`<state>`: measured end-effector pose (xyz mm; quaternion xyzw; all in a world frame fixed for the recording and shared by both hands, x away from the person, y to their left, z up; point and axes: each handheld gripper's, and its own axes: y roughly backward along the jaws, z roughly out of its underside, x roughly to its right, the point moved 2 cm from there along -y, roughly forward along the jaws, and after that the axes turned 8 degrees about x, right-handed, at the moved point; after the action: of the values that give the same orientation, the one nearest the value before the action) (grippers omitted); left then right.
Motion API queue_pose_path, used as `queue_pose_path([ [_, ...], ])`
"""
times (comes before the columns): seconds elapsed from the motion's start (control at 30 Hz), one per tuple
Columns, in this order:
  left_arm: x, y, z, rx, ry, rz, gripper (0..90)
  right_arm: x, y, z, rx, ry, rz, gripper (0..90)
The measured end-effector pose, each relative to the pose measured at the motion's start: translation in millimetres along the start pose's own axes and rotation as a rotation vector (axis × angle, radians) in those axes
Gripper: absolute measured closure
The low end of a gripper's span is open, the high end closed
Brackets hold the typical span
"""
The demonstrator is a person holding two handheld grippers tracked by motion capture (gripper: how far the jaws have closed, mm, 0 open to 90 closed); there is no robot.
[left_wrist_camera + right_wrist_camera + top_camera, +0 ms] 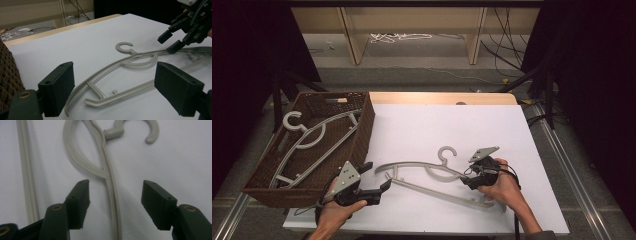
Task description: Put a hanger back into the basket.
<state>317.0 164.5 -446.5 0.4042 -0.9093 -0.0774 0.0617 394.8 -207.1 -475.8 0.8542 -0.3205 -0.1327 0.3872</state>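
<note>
A grey plastic hanger [422, 167] lies flat on the white table top [437, 120], hook pointing away from me. My right gripper [468, 176] is open, its jaws low on either side of the hanger's upper arm [110, 185], just right of the hook [113, 132]. From the left gripper view, the right gripper [170, 42] has its lower jaw at that arm. My left gripper [377, 176] is open near the hanger's left end [95, 101], which lies between its jaws but ahead of them, untouched. A second grey hanger [312, 137] rests inside the brown wicker basket [362, 135].
The basket stands at the table's left edge, close to my left hand. A wooden strip [442, 97] borders the far side of the table. Beyond it are bench legs and cables [399, 36] on the floor. Black stands flank the table.
</note>
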Motion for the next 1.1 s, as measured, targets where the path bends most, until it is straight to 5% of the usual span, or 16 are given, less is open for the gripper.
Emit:
queue_pose_path([
  [0.37,0.4,-0.6,1.5,-0.01,0.012,-0.001,16.6,5.1,-12.5,-6.9,-0.162,0.04,-0.062,64.3],
  [1.1,-0.2,-5.9,3.8,-0.029,-0.009,0.015,16.9,6.8,-22.4,-21.4,-0.288,0.089,-0.073,74.6],
])
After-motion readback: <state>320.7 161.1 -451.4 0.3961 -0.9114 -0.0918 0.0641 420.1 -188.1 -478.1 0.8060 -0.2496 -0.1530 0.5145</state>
